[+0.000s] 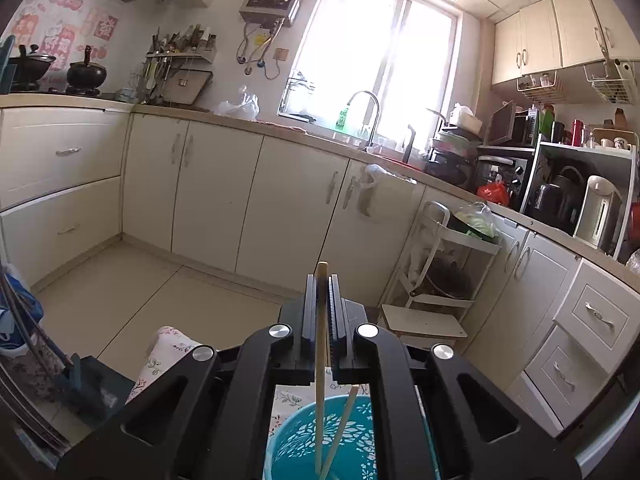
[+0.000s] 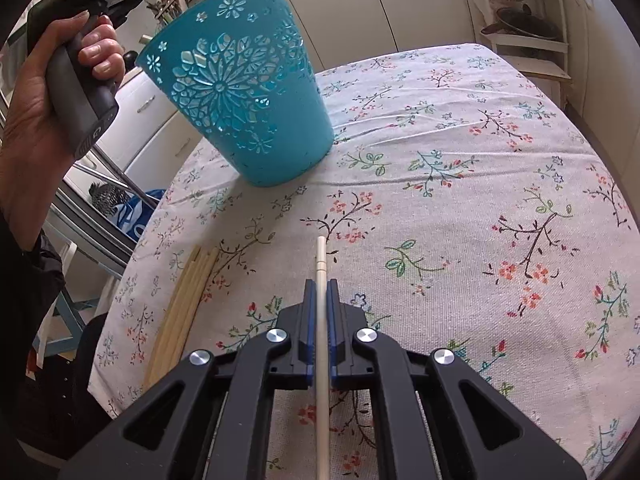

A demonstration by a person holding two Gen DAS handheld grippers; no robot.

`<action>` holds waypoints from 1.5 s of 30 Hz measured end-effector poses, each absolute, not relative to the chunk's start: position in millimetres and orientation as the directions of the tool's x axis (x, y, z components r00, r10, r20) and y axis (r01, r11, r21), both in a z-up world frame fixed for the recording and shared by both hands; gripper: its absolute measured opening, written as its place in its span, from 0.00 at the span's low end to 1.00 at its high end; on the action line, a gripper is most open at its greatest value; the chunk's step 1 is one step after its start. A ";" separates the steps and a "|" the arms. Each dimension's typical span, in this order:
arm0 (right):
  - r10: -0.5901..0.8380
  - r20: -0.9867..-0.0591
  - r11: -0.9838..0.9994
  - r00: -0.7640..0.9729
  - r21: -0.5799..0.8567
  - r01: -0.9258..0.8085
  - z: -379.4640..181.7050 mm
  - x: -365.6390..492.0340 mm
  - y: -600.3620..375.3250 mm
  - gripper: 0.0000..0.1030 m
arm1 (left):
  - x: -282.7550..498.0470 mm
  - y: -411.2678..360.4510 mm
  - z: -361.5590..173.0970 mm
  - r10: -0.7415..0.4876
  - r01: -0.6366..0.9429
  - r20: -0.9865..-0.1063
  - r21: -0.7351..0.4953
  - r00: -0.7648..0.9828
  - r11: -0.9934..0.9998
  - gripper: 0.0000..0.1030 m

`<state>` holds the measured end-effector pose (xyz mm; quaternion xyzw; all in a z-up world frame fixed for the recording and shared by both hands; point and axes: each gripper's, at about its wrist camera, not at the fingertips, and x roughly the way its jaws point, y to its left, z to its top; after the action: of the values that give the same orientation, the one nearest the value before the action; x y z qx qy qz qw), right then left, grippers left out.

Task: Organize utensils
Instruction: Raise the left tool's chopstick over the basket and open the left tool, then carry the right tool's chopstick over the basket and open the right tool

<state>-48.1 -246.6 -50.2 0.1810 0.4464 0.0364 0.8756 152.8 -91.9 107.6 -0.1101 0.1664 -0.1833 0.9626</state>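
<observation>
Left fingers [image 1: 320, 280]: I am closing them on a chopstick [image 1: 320, 360], holding it upright above the bin [image 1: 288, 440]; its lower end is dipping inside the bin.
Bin: it is standing on the worktop [image 2: 440, 140], near the far left edge, and in the right view [image 2: 240, 92] it is showing teal walls with cut-out flowers. A second chopstick [image 1: 340, 432] is leaning inside it, crossing the one I am holding.
Left hand [image 2: 36, 92]: in the right view it is gripping the grey handle [image 2: 80, 96] beside the bin, up and to its left.
Loose chopsticks [image 2: 184, 312]: a bundle is lying on the cloth at the left edge of the worktop, well apart from the bin.
Right fingers [image 2: 320, 284]: I am closing them on a pale chopstick [image 2: 322, 320], which is running forward between them, its tip sticking out past them over the floral cloth.
</observation>
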 end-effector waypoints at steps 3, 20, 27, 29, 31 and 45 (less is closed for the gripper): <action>0.203 -0.787 0.947 0.582 0.308 0.087 -47.7 -46.0 -241.3 0.06 | 146.3 -88.0 98.1 -0.389 0.320 -0.315 -0.251 0.866 0.914 0.04; 0.233 -0.726 0.940 0.648 0.339 0.041 -12.9 -50.9 -254.9 0.06 | 54.0 9.8 60.1 -0.333 0.226 -0.429 -0.282 0.840 0.933 0.66; 0.242 -0.307 0.859 0.920 0.510 -0.056 111.2 -42.5 -282.8 0.06 | 21.9 42.7 7.1 -0.316 0.147 -0.550 -0.329 0.774 0.933 0.68; 0.202 -0.220 0.857 0.954 0.512 -0.063 139.0 -25.3 -282.8 0.06 | 14.2 48.3 -1.5 -0.321 0.131 -0.562 -0.351 0.762 0.927 0.68; 0.160 -0.149 0.868 0.976 0.493 -0.067 159.1 -4.5 -278.0 0.06 | 9.1 48.7 -2.6 -0.322 0.132 -0.561 -0.353 0.762 0.926 0.68; 0.021 -0.236 0.934 0.971 0.352 0.066 135.5 113.7 -247.3 0.06 | -1.5 47.2 1.0 -0.342 0.161 -0.555 -0.349 0.758 0.923 0.70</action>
<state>113.7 -247.3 135.5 0.1818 0.1190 -0.0116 0.9760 -1.5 47.2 1.1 -0.1415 0.3201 -0.1356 0.9269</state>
